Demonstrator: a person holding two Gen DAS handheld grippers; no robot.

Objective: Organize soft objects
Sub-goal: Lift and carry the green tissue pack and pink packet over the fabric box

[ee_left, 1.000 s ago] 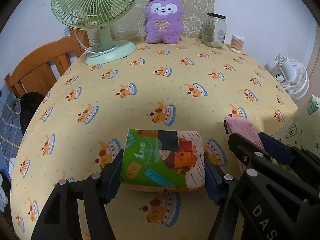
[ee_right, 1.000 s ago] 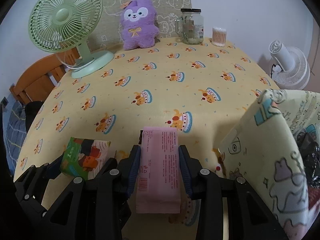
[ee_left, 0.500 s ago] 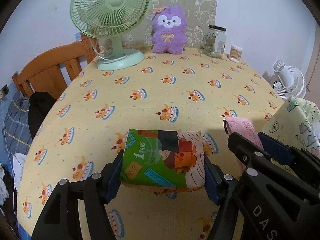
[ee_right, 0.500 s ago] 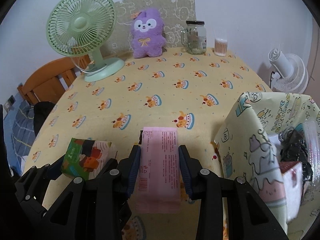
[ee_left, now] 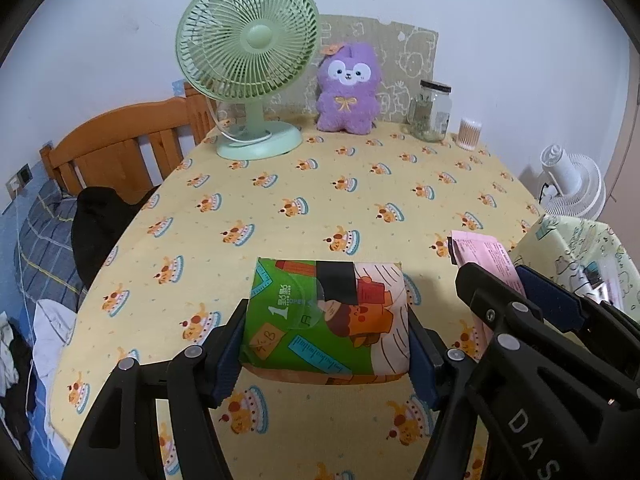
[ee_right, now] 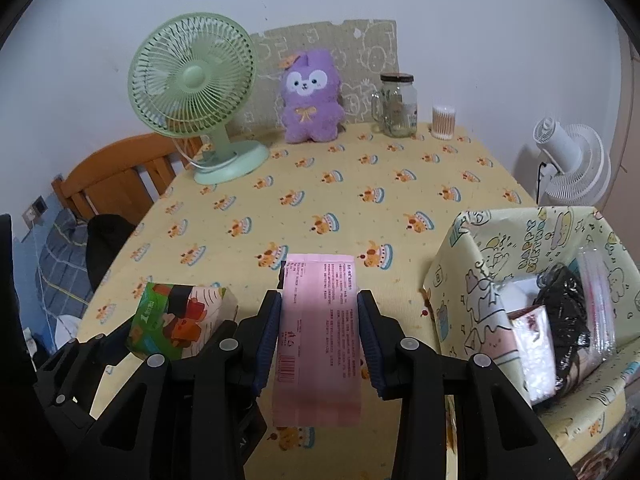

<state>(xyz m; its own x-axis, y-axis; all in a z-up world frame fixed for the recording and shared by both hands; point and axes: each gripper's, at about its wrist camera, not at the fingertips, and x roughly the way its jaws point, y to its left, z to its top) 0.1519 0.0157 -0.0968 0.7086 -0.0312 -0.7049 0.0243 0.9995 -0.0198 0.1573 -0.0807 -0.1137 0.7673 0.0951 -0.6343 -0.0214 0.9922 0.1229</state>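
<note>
My left gripper (ee_left: 326, 344) is shut on a green cartoon-printed tissue pack (ee_left: 326, 316) and holds it above the table's front edge; the pack also shows in the right wrist view (ee_right: 180, 322). My right gripper (ee_right: 319, 332) is shut on a pink soft pack (ee_right: 318, 332), held lengthwise between the jaws; it also shows in the left wrist view (ee_left: 486, 254). A yellow patterned fabric box (ee_right: 472, 292) sits to the right, holding several soft packs. A purple plush toy (ee_right: 310, 98) sits at the back of the table.
A green desk fan (ee_right: 196, 92) stands back left. A glass jar (ee_right: 398, 106) and a cotton-swab tub (ee_right: 443, 122) stand back right. A white fan (ee_right: 570, 160) is off the table's right side. A wooden bed frame (ee_left: 120, 144) and bedding lie left.
Both grippers have pulled back and risen with their packs; the table looks farther away and more of the box's inside shows. Both grips are unchanged.
</note>
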